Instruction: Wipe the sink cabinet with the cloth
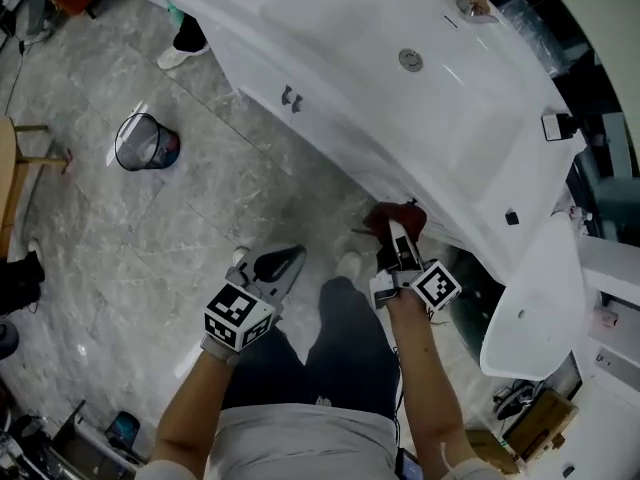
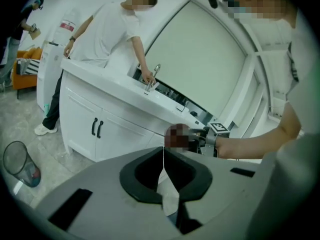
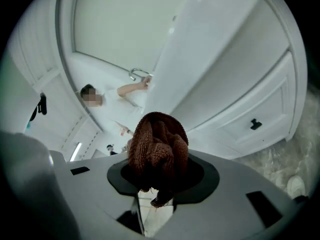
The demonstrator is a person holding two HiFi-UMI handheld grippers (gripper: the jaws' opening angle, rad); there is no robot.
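The white sink cabinet [image 1: 330, 108] runs across the top of the head view, with dark door handles [image 1: 290, 98]. A reddish-brown knitted cloth [image 1: 393, 217] is bunched in my right gripper [image 1: 398, 233], which is shut on it close to the cabinet's lower front. In the right gripper view the cloth [image 3: 158, 151] fills the jaws of the right gripper [image 3: 157, 176], facing a white cabinet door [image 3: 240, 104]. My left gripper [image 1: 278, 268] hangs lower left over the floor, shut and holding nothing. From the left gripper [image 2: 163, 156], the cabinet [image 2: 85, 119] is seen at the left.
Another person [image 2: 107, 31] stands at the cabinet's far end with a hand on the faucet [image 1: 470, 3]. A wire waste bin [image 1: 146, 142] stands on the grey tile floor at the left. A white door-like panel [image 1: 535, 298] juts out at the right. My legs are below.
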